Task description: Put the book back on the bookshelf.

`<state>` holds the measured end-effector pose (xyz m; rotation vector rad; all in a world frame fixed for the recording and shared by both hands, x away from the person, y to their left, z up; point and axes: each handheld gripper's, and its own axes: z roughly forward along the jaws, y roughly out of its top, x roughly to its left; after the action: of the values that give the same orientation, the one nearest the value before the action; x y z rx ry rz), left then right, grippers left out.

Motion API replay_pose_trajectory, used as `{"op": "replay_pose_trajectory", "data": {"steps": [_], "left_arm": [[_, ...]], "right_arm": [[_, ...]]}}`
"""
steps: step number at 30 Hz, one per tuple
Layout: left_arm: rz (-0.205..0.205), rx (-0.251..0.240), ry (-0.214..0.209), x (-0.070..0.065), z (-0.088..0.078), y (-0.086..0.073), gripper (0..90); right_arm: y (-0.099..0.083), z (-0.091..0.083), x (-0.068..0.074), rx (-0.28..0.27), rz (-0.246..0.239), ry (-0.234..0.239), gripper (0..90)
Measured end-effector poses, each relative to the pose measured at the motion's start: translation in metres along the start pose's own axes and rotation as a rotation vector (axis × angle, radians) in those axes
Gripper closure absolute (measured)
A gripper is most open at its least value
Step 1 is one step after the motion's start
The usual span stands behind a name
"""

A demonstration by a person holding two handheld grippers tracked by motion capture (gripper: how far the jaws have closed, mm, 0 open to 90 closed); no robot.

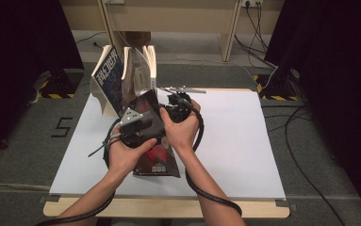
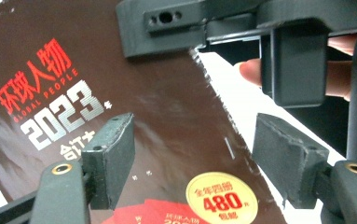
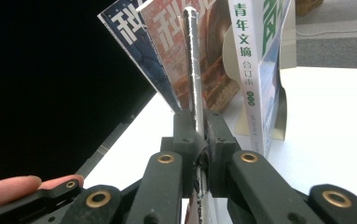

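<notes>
A dark red magazine (image 1: pixel 158 159) with red and silver lettering is held tilted up over the white table top (image 1: pixel 244 141). My right gripper (image 1: pixel 176 101) is shut on its far edge. In the right gripper view the pads (image 3: pixel 199 126) pinch the magazine (image 3: pixel 192 56), which rises edge-on as a thin silvery line. My left gripper (image 1: pixel 143 115) is at the cover's left side. Its jaws stand open in the left gripper view (image 2: pixel 190 158), in front of the cover (image 2: pixel 157 107), and do not press on it. Above them the right gripper (image 2: pixel 199 44) clamps the magazine's edge.
A stand with several upright books and magazines (image 1: pixel 121 77) stands at the table's back left, just beyond the held magazine; in the right gripper view its books (image 3: pixel 250 60) are close ahead. Cables lie on the floor at the right (image 1: pixel 305 155).
</notes>
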<state>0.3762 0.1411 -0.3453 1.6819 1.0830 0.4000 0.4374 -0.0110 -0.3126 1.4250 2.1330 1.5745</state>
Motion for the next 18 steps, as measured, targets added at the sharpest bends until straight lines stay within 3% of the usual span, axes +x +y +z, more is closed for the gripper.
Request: {"op": "replay_pose_trajectory", "data": {"steps": [8,14,18], "left_arm": [[0.021,0.032,0.032,-0.007,0.009,-0.005,29.0],[0.021,0.019,0.067,-0.011,0.014,-0.004,28.7],[0.05,0.011,0.115,-0.016,0.02,-0.003,28.7]], "right_arm": [[0.0,0.0,-0.003,0.01,0.009,-0.002,85.5],[0.0,0.0,-0.002,0.017,0.004,-0.005,85.5],[0.0,-0.001,-0.001,0.015,0.009,-0.01,85.5]]}}
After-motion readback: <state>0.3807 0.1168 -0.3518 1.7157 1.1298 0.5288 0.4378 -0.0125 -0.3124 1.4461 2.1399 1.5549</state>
